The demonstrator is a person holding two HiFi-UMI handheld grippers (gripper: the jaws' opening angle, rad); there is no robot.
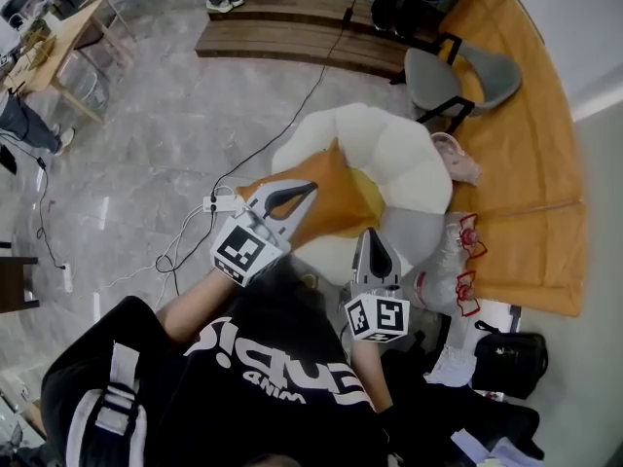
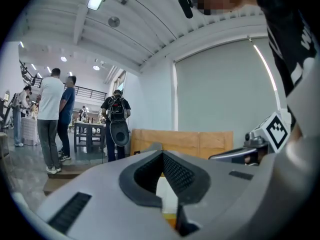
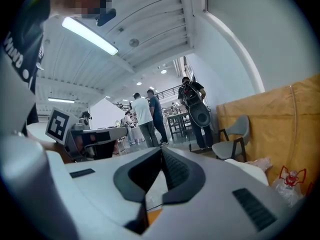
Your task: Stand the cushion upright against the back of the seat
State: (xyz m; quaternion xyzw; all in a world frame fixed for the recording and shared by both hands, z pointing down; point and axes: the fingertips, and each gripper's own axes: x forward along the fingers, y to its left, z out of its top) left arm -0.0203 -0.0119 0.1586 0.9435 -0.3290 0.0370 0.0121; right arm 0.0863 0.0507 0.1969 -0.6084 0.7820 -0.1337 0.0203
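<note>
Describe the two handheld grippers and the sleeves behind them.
The left gripper and right gripper match: light grey tapering bodies, dark mesh-textured pads, each carrying a white cube printed with black square markers. The person wears a black short-sleeved T-shirt with white lettering.

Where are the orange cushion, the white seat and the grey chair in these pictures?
orange cushion point(image 1: 336, 200): head view, on the middle of its cover.
white seat point(image 1: 389, 144): head view, on a bare white lobe.
grey chair point(image 1: 433, 81): head view, on its round grey pad.
</note>
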